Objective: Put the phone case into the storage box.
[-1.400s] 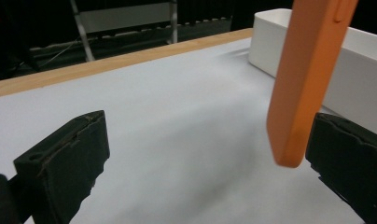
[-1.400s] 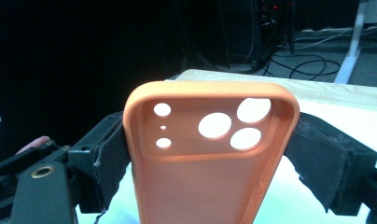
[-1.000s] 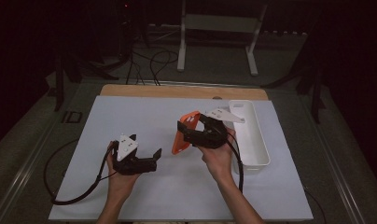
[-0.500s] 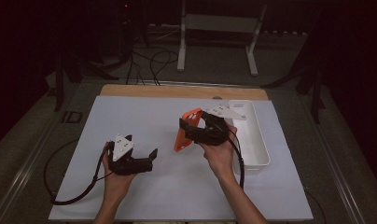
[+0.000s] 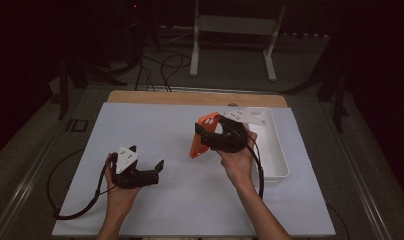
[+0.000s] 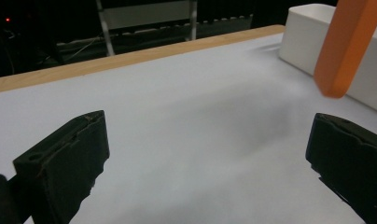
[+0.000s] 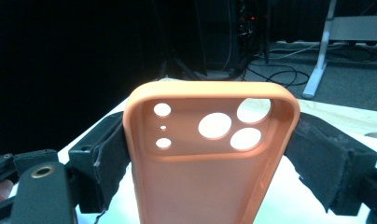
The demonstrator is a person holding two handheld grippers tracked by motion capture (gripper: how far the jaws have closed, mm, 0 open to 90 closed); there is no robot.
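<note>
orange phone case [image 7: 210,158] (smooth, rounded corners), clamped sideways

Phone case [image 5: 201,135]: I see it at the mat's centre, raised off the mat, between my right gripper's jaws.
Right gripper [image 5: 206,134]: at 3 o'clock from the case, just at 9 o'clock of the tray.
Tray [image 5: 276,150]: on the mat's 3 o'clock edge.
Left gripper [image 5: 149,170]: at 7 o'clock from the case, well apart, low over the mat.
Mat [image 5: 155,130]: on the table; a stand [image 5: 235,30] at 12 o'clock behind it.
</note>
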